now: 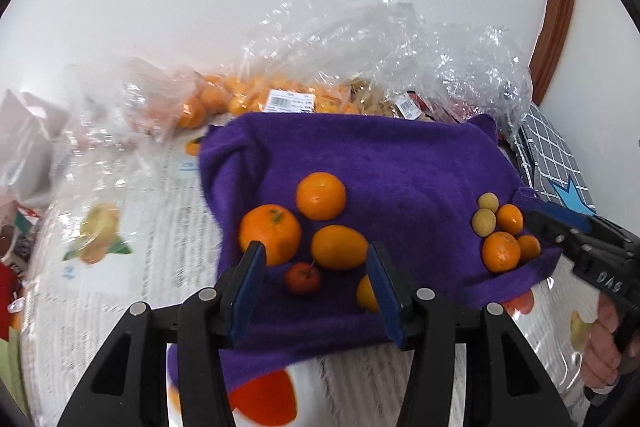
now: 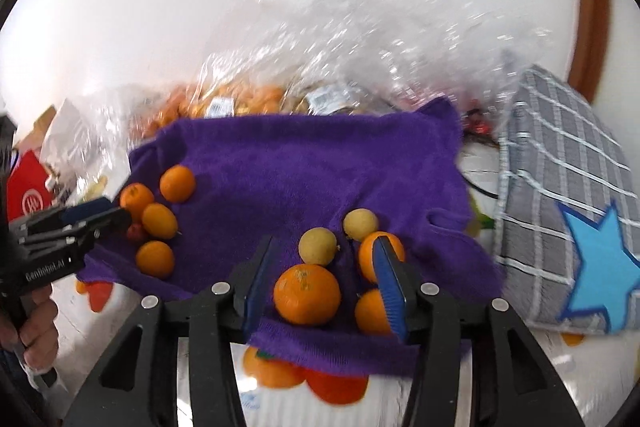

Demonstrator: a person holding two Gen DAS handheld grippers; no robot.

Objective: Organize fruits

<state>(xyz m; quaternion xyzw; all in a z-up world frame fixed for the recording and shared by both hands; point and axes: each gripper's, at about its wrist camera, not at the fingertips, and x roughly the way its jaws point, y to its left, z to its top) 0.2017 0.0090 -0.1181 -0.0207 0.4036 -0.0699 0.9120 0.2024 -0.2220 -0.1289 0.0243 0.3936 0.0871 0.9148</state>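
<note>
So there's a fuzzy purple towel spread over a white printed plastic table cover, and the fruit sits on it in two bunches. The left bunch has three bigger round oranges, one more orange fruit half hidden behind a finger, and a tiny red crabapple-looking fruit. The left gripper hangs right over that bunch with its blue-padded fingers spread wide, holding nothing. Over on the right edge of the towel is the other bunch: a big orange mandarin, a couple of smaller ones, and two pale yellow round fruits. The right gripper is wide open too, with the big mandarin sitting between its fingers, untouched as far as I can see. Behind the towel are crinkly clear plastic bags of more fruit, and a grey checked cushion with a blue star sits off to the right.
</note>
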